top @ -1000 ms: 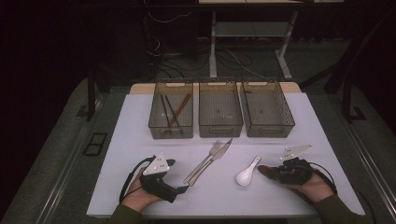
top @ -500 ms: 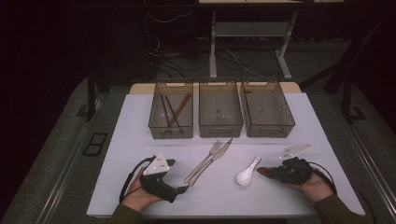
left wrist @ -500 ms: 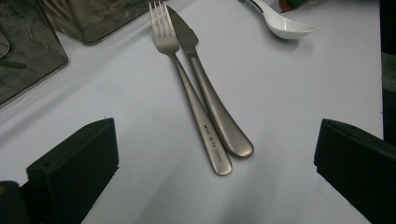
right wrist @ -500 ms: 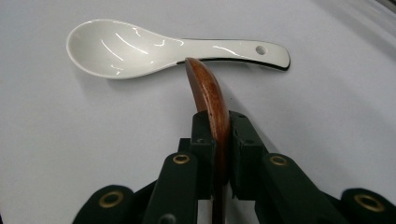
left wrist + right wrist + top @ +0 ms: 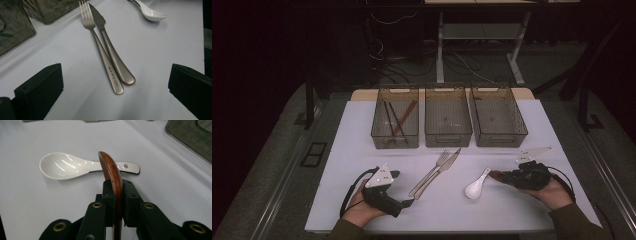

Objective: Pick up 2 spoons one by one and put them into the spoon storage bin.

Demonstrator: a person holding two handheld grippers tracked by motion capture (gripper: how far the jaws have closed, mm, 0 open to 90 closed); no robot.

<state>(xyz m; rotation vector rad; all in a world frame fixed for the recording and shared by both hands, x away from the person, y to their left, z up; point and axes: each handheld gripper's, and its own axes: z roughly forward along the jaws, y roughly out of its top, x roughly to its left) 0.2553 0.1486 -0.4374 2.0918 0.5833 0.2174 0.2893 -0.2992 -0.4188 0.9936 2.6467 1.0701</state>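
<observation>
Wooden utensil (image 5: 111, 170) first: it stands on edge, clamped between the jaws of the right gripper (image 5: 117, 186) at the near right of the table (image 5: 362, 125), its reddish-brown tip poking out toward the white spoon (image 5: 65, 166).

Largest to smallest, then. The white table top carries 3 smoky plastic bins (image 5: 448, 117) in a row at the far side. The left bin (image 5: 379, 131) holds chopsticks (image 5: 401, 120), and I see nothing in the other 2. At the near left, the left gripper (image 5: 116, 72) rests with its jaws wide apart, nothing between them. The fork (image 5: 98, 47) and knife (image 5: 113, 57) lie side by side, touching, just ahead of it. The white spoon lies flat, bowl up, right of them.

Against the picture from a second back, I see hardly any change: both hands sit where they were (the cutlery too). I read that as the grip having settled, so the lift toward a bin looks ready to begin.
</observation>
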